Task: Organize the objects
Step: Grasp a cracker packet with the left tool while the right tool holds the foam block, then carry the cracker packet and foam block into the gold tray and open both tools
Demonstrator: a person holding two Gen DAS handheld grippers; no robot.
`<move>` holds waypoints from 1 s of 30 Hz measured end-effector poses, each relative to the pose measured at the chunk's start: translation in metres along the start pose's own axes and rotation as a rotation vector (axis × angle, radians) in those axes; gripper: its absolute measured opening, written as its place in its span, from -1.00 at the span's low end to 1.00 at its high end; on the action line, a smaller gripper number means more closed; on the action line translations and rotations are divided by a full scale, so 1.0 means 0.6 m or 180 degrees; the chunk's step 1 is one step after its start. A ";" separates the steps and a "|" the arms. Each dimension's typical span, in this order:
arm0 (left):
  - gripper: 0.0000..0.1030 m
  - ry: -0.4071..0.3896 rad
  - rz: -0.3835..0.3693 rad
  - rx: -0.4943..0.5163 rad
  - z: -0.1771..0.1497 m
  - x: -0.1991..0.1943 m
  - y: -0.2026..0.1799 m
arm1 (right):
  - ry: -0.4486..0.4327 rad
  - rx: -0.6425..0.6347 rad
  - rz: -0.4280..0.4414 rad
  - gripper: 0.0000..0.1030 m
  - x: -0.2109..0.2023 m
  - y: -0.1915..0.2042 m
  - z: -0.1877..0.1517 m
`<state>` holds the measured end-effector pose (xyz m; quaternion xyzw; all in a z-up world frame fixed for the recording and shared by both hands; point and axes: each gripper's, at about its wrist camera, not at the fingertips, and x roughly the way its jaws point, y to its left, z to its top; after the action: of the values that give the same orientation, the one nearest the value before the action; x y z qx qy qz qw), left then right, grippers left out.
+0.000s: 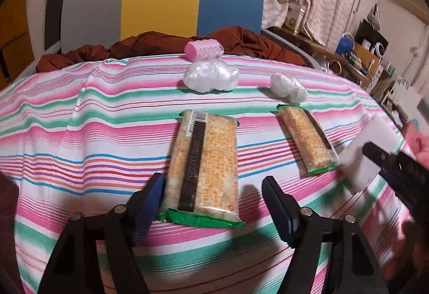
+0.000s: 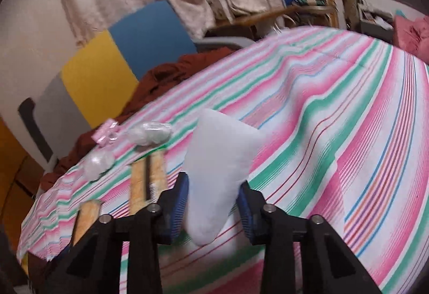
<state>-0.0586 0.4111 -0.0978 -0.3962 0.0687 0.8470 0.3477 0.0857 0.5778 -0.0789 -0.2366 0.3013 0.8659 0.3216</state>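
On striped cloth (image 1: 80,111), left gripper (image 1: 214,202) gapes around cracker pack (image 1: 206,165), untouching; right gripper (image 2: 213,202) clamps white sponge (image 2: 214,160).

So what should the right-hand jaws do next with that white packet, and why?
Probably carry the white packet across and set it down to the right of the two cracker packs, in line with them. The right gripper has its jaws pressed on the packet's narrow end, so it looks held clear of the striped cloth. Crackers and plastic bundles already lie in pairs.
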 end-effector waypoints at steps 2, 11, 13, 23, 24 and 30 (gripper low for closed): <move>0.02 -0.0035 0.0053 -0.0096 0.000 -0.004 0.009 | -0.0038 -0.0063 0.0075 -0.44 -0.010 0.009 -0.007; -0.07 -0.0216 0.0077 -0.0173 -0.019 -0.045 0.025 | -0.0134 -0.0055 0.0311 -0.59 -0.036 0.011 -0.027; -0.07 -0.0323 0.0087 -0.0265 -0.030 -0.065 0.037 | -0.0148 -0.0030 0.0378 -0.61 -0.044 0.009 -0.031; -0.07 -0.0373 -0.0049 -0.0559 -0.070 -0.136 0.071 | -0.0158 -0.0344 0.0637 -0.63 -0.101 0.059 -0.071; -0.07 -0.0366 -0.0109 -0.0596 -0.074 -0.145 0.072 | -0.0140 -0.0368 0.0675 -0.63 -0.107 0.065 -0.077; -0.07 -0.0554 -0.0336 -0.0677 -0.094 -0.226 0.082 | -0.0047 -0.0353 0.0870 -0.63 -0.133 0.090 -0.099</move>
<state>0.0055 0.2798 -0.0464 -0.3590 -0.0728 0.8612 0.3525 0.1150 0.4717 -0.0527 -0.2044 0.2800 0.9187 0.1894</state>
